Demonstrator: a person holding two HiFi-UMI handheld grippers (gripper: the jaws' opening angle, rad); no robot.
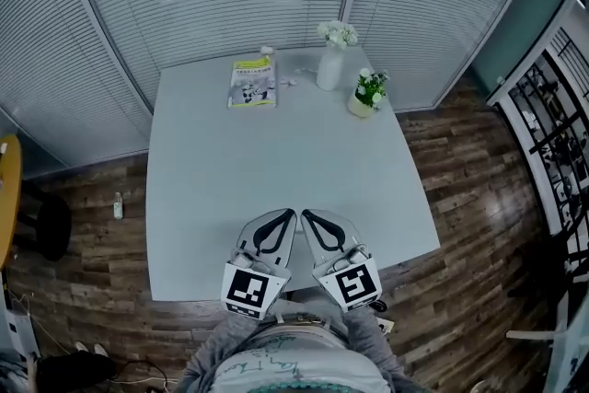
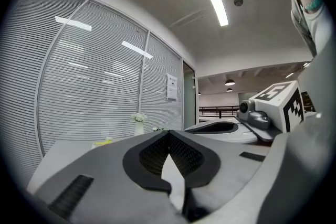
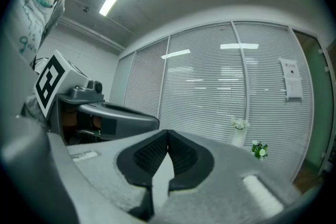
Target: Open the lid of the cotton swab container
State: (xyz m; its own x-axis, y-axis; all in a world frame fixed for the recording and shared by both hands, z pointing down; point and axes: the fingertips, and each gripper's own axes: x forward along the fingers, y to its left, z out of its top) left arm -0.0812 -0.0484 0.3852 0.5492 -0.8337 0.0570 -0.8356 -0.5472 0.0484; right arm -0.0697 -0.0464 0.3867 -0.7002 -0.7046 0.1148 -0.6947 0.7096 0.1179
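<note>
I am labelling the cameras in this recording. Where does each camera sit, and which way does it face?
Head view: on the person's head, facing steeply down at the table; shows left gripper, right gripper, the person's shirt.
Left gripper view: on the left gripper, facing level along its shut jaws toward the blinds; right gripper and shirt at right.
Right gripper view: on the right gripper, facing along its shut jaws toward the blinds; left gripper and shirt at left.
Shared: all three show the white vase.
</note>
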